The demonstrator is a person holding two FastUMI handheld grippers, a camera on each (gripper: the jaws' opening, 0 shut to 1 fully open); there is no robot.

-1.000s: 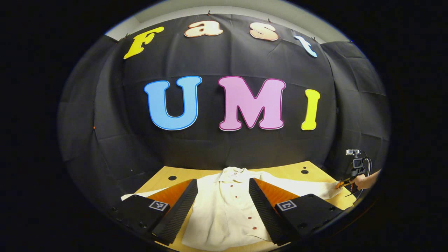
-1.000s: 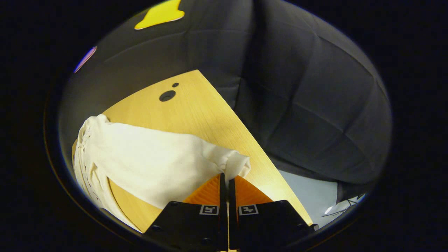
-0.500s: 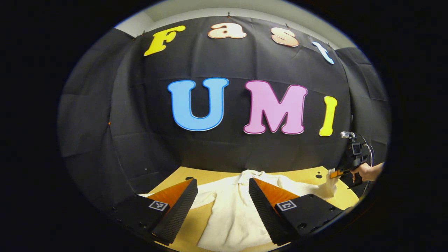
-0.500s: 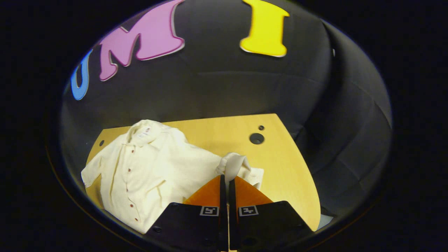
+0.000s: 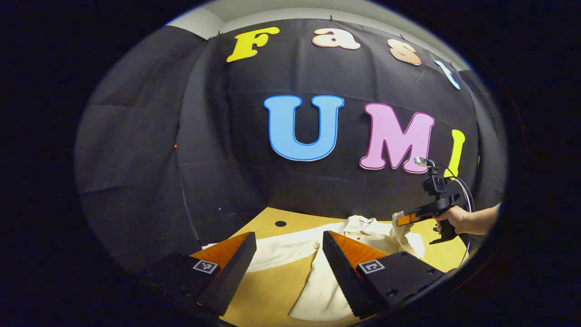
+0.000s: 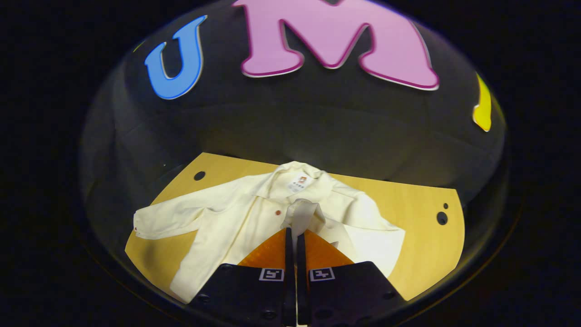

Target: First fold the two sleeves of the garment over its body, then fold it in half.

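A cream button-up shirt [image 6: 236,218] lies face up on the wooden table [image 6: 422,259], collar [image 6: 297,175] toward the far wall. My right gripper [image 6: 292,230] is shut on the cuff [image 6: 305,212] of one sleeve and holds it raised above the shirt's chest. The other sleeve [image 6: 172,215] lies stretched out flat to the left. In the left gripper view my left gripper [image 5: 288,236] hovers open and holds nothing, with that flat sleeve [image 5: 281,250] just beyond its fingertips. Farther right there, the right gripper [image 5: 411,218] and the hand [image 5: 449,220] holding it hang over the shirt [image 5: 363,227].
Round holes mark the tabletop near its far corners [image 6: 441,218] [image 6: 199,175] [image 5: 280,223]. Black cloth wall closes in the table behind and at the sides. Bare wood [image 5: 272,290] shows below the flat sleeve.
My right gripper has lifted the sleeve cuff from the table's right edge and carried it over the shirt's body. My left gripper has swung left, from over the shirt body toward the flat sleeve.
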